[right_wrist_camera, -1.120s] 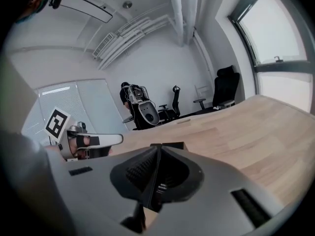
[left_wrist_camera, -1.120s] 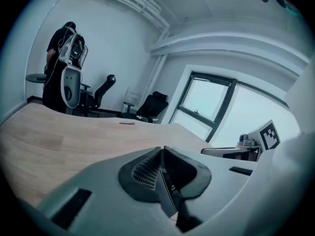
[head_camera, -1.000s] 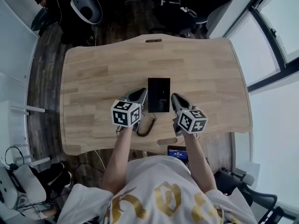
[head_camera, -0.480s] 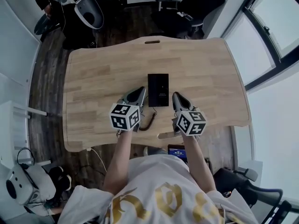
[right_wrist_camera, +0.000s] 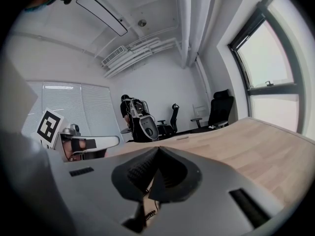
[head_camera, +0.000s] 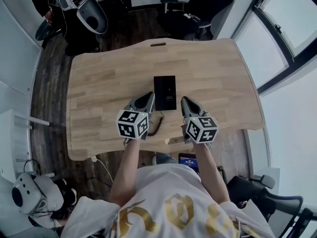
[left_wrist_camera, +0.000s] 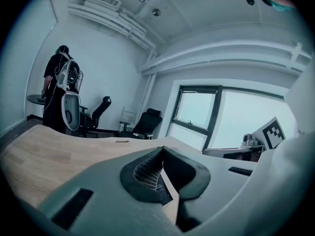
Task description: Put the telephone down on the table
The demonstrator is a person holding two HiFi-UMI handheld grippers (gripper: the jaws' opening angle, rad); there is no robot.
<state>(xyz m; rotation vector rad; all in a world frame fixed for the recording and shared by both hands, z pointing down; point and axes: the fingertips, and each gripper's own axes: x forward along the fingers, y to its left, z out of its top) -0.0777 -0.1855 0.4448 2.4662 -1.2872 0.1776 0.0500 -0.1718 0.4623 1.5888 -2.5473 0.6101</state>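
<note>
The telephone (head_camera: 164, 93) is a flat black slab lying on the wooden table (head_camera: 99, 83). Its coiled cord (head_camera: 157, 125) trails toward the near edge. My left gripper (head_camera: 150, 96) hangs just left of the telephone's near end, jaws shut and empty. My right gripper (head_camera: 184, 101) hangs just right of it, also shut with nothing held. Neither touches the telephone. In the left gripper view the closed jaws (left_wrist_camera: 161, 149) point along the table, as do the closed jaws (right_wrist_camera: 158, 149) in the right gripper view, where a bit of cord (right_wrist_camera: 149, 215) shows below them.
Office chairs (head_camera: 183, 6) and a person with a backpack (right_wrist_camera: 129, 113) are beyond the table's far edge. Windows (head_camera: 287, 24) run along the right. A small screen (head_camera: 188, 160) sits under the near edge, and a white device (head_camera: 29, 197) rests on the floor at lower left.
Both grippers have drawn back toward me and lifted a little, from beside the telephone's middle to beside its near end. The telephone stays flat on the table.
</note>
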